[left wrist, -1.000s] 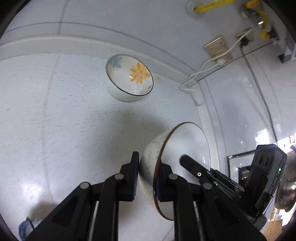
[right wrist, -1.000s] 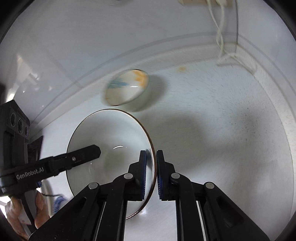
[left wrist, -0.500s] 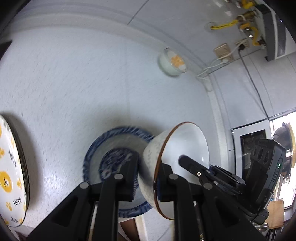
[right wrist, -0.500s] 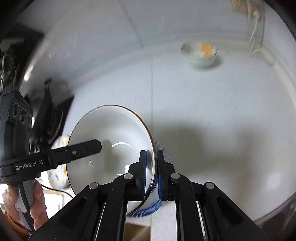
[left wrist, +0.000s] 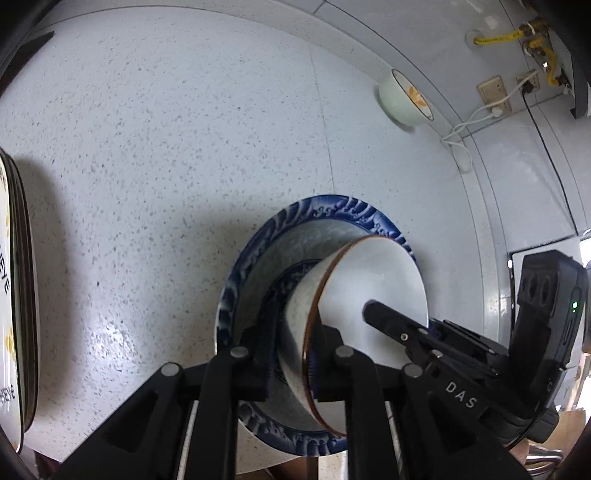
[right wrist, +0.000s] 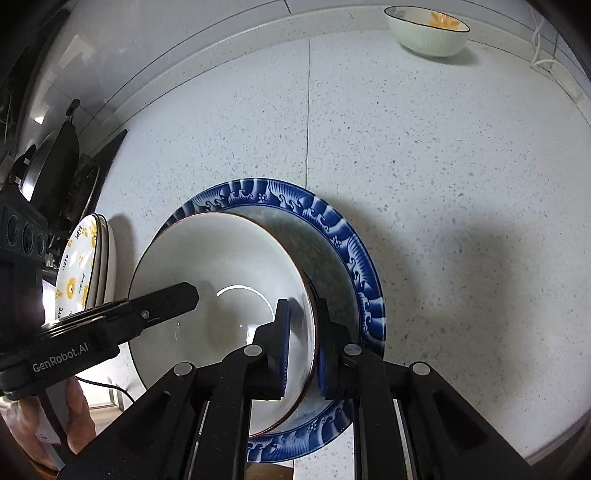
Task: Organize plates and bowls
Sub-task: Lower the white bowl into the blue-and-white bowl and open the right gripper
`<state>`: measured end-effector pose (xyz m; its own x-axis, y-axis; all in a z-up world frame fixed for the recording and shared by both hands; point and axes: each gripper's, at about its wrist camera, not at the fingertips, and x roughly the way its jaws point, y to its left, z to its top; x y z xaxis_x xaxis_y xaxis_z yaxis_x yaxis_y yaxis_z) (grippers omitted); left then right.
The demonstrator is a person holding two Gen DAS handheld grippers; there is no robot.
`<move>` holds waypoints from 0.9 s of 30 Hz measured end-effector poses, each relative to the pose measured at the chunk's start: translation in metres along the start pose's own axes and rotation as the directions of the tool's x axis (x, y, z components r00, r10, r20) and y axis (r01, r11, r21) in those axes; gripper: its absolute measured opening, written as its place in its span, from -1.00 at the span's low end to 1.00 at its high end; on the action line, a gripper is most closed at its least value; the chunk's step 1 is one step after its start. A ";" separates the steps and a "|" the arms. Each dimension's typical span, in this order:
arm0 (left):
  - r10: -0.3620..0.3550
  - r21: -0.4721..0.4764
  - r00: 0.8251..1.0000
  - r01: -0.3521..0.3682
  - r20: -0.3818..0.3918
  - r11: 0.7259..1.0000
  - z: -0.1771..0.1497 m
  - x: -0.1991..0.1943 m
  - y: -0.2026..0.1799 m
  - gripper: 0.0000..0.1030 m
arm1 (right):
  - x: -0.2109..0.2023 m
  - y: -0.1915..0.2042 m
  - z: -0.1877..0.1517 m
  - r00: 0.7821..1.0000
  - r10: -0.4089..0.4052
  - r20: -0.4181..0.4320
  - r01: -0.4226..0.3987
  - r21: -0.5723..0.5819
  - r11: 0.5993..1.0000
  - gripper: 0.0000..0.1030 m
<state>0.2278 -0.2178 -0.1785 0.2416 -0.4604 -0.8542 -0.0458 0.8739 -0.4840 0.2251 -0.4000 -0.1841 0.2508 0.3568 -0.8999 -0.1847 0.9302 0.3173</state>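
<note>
Speckled white counter under tiled wall; both jaws clamp white bowl

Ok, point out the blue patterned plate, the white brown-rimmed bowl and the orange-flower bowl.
blue patterned plate (right wrist: 354,258), right wrist view, right rim.
white brown-rimmed bowl (right wrist: 207,258), right wrist view, inner wall.
orange-flower bowl (left wrist: 397,101), left wrist view, outer side.

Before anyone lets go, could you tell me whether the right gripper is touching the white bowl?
Touching: the right wrist view shows the right gripper with its pads clamped on the white bowl's rim.
</note>
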 end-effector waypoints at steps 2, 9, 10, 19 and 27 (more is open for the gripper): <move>0.016 0.012 1.000 -0.016 0.010 1.000 0.000 0.000 -0.002 -0.75 | -0.003 -0.001 0.000 1.000 -0.002 0.009 0.002 0.000 1.000 -0.78; 0.028 0.031 0.999 -0.029 0.044 0.999 0.004 -0.009 -0.011 -0.67 | -0.026 -0.017 0.000 0.996 0.035 0.076 -0.039 0.045 0.998 -0.60; 0.025 0.039 0.998 -0.027 0.052 0.999 0.005 -0.012 -0.012 -0.63 | -0.029 -0.018 -0.001 0.996 0.033 0.080 -0.036 0.042 0.998 -0.51; 0.040 0.168 0.977 -0.076 0.211 0.983 0.006 -0.064 -0.026 0.02 | -0.064 -0.020 -0.007 0.990 0.038 0.136 -0.038 0.000 0.999 -0.14; -0.010 0.116 0.989 -0.008 0.150 0.993 0.048 -0.085 -0.020 0.33 | -0.091 -0.052 0.016 0.972 0.000 0.233 -0.011 0.049 0.999 0.12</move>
<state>0.2551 -0.1889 -0.0868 0.3851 -0.4404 -0.8110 0.0648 0.8895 -0.4523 0.2269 -0.4792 -0.1136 0.4654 0.3668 -0.8055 -0.1408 0.9292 0.3417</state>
